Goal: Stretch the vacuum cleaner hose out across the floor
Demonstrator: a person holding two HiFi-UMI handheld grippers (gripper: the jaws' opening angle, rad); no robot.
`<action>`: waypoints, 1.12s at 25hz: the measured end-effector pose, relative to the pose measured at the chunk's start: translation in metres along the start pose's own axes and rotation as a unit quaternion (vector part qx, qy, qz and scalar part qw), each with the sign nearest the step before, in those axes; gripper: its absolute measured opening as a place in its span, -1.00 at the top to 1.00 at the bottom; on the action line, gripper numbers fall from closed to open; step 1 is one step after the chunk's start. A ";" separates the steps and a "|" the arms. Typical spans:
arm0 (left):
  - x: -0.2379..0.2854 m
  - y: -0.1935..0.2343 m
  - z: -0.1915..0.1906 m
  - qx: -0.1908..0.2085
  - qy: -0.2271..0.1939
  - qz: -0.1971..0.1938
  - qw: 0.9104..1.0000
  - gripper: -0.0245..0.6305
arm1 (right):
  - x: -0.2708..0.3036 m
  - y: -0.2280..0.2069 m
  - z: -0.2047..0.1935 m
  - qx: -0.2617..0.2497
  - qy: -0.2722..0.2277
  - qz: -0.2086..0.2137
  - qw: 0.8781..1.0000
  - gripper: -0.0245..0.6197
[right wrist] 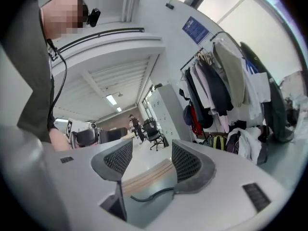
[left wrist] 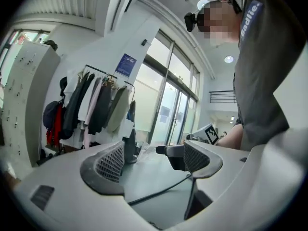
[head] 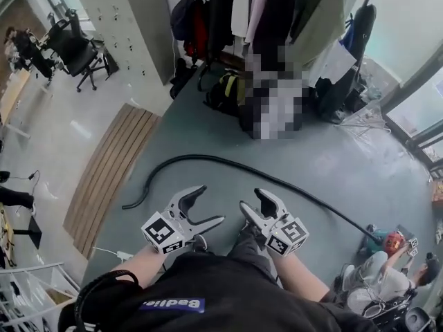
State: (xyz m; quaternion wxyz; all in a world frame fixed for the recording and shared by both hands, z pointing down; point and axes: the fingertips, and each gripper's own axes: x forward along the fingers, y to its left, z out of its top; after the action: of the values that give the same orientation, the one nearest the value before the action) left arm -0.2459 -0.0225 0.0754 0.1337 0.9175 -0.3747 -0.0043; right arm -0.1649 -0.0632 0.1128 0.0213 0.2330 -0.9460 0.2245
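The black vacuum hose (head: 228, 163) lies on the grey floor in a long arc, its free end (head: 127, 205) at the left and its far end running toward a red device (head: 392, 241) at the lower right. Both grippers hover above the floor near the person's legs, apart from the hose. My left gripper (head: 210, 205) is open and holds nothing; its own view (left wrist: 154, 160) shows the hose (left wrist: 159, 189) as a thin line between the jaws. My right gripper (head: 252, 200) is open and holds nothing as well (right wrist: 147, 162), with the hose end (right wrist: 154, 195) beyond it.
A clothes rack (head: 270, 12) with coats and bags (head: 225, 92) stands at the far side. A wooden plank strip (head: 111, 171) borders the grey floor at the left. A person sits on the floor (head: 377, 279) at the lower right. An office chair (head: 76, 50) stands far left.
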 end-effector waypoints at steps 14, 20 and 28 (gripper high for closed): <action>-0.012 -0.186 0.008 0.038 -0.018 -0.026 0.999 -0.13 | -0.166 0.116 0.007 -0.013 -0.053 0.034 0.998 0.14; 0.024 -0.292 0.004 0.029 -0.031 -0.056 0.998 0.20 | -0.266 0.128 0.006 -0.036 -0.054 0.042 0.997 0.14; 0.020 -0.333 0.021 0.032 -0.067 -0.083 0.994 0.76 | -0.307 0.158 0.014 -0.061 -0.086 0.013 0.994 0.61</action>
State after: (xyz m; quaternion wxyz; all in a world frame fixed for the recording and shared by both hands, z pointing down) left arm -0.0056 0.1864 -0.0258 0.0783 0.9467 -0.3057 -0.0653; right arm 0.0387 0.1876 -0.0098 -0.0490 0.2376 -0.9592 0.1452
